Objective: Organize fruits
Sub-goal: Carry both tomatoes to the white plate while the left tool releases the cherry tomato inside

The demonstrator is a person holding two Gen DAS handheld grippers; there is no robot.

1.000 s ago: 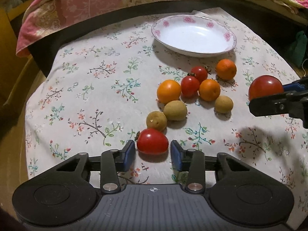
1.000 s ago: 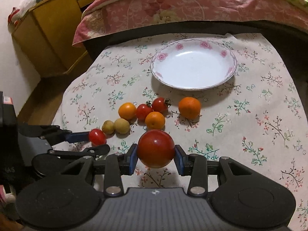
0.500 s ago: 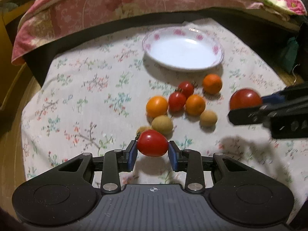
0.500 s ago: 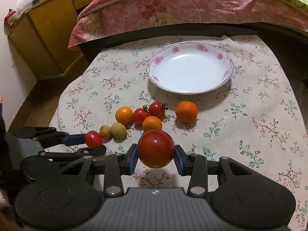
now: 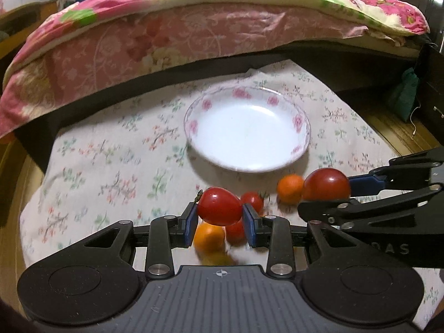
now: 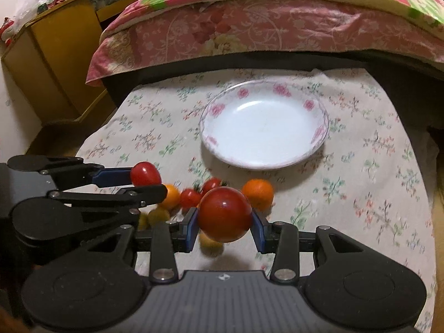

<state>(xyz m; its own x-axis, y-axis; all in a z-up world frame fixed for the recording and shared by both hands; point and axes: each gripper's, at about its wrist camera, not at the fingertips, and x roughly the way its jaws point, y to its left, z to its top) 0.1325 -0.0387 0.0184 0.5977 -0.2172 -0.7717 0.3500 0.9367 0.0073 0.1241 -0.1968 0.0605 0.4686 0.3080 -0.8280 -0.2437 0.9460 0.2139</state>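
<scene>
Plate [image 5: 301, 127], upper centre of frame, was empty; nothing sorted yet. L gripper [image 5: 219, 220] clamped on small tomato [image 5: 219, 206], R gripper [image 6: 225, 225] clamped on big tomato [image 6: 224, 214], both off cloth [image 6: 374, 166]. Approx. seven fruits left in pile [image 6: 256, 193] below plate. Est. early stage.
</scene>
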